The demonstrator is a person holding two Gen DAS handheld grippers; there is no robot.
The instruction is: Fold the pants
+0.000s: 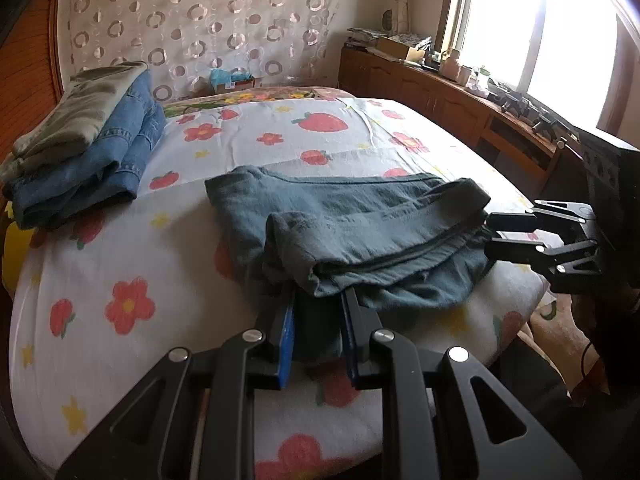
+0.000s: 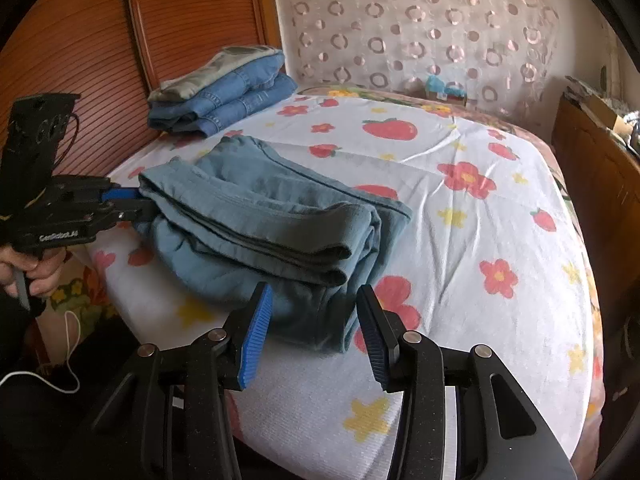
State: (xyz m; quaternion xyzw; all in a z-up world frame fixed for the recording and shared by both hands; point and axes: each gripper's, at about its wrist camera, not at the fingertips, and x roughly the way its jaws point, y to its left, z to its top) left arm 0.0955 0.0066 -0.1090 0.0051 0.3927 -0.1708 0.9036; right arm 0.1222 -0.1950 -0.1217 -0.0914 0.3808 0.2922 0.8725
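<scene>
The teal pants [image 1: 360, 216] lie folded in a thick bundle on the bed near its front edge. My left gripper [image 1: 318, 312] is shut on a dark fold at the bundle's near corner. In the right wrist view the same gripper [image 2: 142, 204] pinches the left end of the pants [image 2: 260, 216]. My right gripper [image 2: 316, 312] stands open. A corner of the pants lies between its blue pads [image 2: 256, 328] and neither pad presses on it. From the left wrist view the right gripper [image 1: 490, 236] sits at the bundle's right end, jaws apart.
A stack of folded blue jeans with a grey-green garment on top [image 1: 80, 148] rests at the bed's far left by the wooden headboard [image 2: 180, 20]. The flowered sheet [image 1: 160, 280] covers the bed. A wooden cabinet [image 1: 440, 92] runs under the window. A hand [image 2: 32, 268] holds the left gripper's handle.
</scene>
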